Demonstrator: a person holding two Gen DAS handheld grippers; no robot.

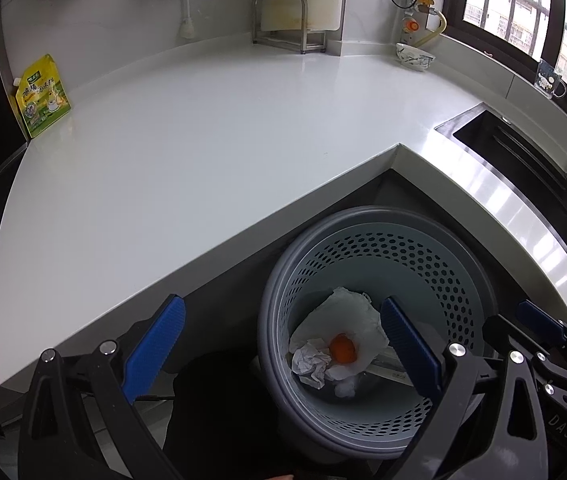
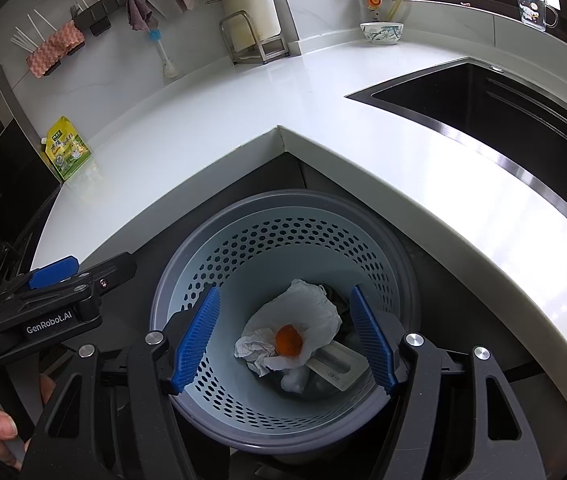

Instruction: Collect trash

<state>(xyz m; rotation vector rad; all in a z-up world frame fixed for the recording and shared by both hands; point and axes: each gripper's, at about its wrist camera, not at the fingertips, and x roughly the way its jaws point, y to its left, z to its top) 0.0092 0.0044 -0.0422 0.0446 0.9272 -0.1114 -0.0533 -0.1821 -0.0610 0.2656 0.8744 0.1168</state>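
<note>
A grey perforated trash bin (image 1: 435, 252) (image 2: 283, 208) stands on the floor in the inner corner of the counter. Inside lie white crumpled tissue (image 1: 311, 364) (image 2: 253, 350), a white wrapper (image 1: 347, 312) (image 2: 307, 308), an orange peel piece (image 1: 342, 348) (image 2: 288, 340) and a flat carton (image 2: 335, 368). My left gripper (image 1: 283, 344) is open and empty, above the bin's left rim. My right gripper (image 2: 285, 340) is open and empty, right above the bin's opening. The right gripper also shows at the right edge of the left wrist view (image 1: 539, 324); the left gripper shows at the left of the right wrist view (image 2: 55, 272).
The white L-shaped counter (image 1: 203, 140) (image 2: 363, 128) carries a yellow-green pouch (image 1: 43, 96) (image 2: 68, 154) at the far left, a metal rack (image 1: 283, 20) (image 2: 249, 38) and a patterned bowl (image 1: 415, 56) (image 2: 381, 32) at the back. A black sink (image 1: 511, 140) (image 2: 483, 96) is on the right.
</note>
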